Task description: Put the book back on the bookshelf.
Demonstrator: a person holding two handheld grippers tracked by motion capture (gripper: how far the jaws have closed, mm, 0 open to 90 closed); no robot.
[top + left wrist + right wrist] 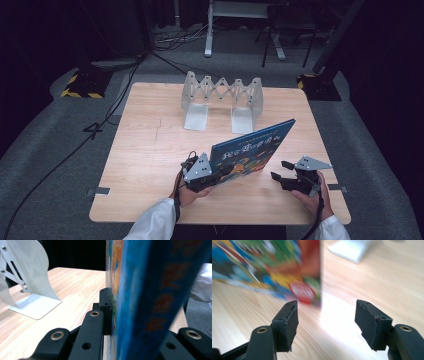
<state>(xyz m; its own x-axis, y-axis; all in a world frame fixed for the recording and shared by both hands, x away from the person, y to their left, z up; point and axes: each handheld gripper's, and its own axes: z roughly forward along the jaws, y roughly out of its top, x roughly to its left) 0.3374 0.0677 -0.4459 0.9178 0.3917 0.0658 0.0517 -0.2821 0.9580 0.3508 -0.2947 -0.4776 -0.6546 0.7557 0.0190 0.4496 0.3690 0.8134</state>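
Observation:
A blue picture book [252, 147] with a colourful cover stands tilted on the wooden table [150, 150], its right end raised toward the back. My left gripper [217, 174] is shut on the book's lower left corner. In the left gripper view the book's blue spine [150, 290] fills the gap beside the left pad [106, 307]; the other pad is hidden behind it. My right gripper [281, 170] hovers low to the right of the book, open, with nothing between its fingers. In the right gripper view [327, 315] the book's near corner [287, 270] lies just ahead on the left.
A white expanding book rack [222, 97] stands at the back middle of the table, its flat bases pointing toward me. One base shows in the left gripper view [35, 306] and another in the right gripper view [354, 248]. Cables run over the grey floor at the left.

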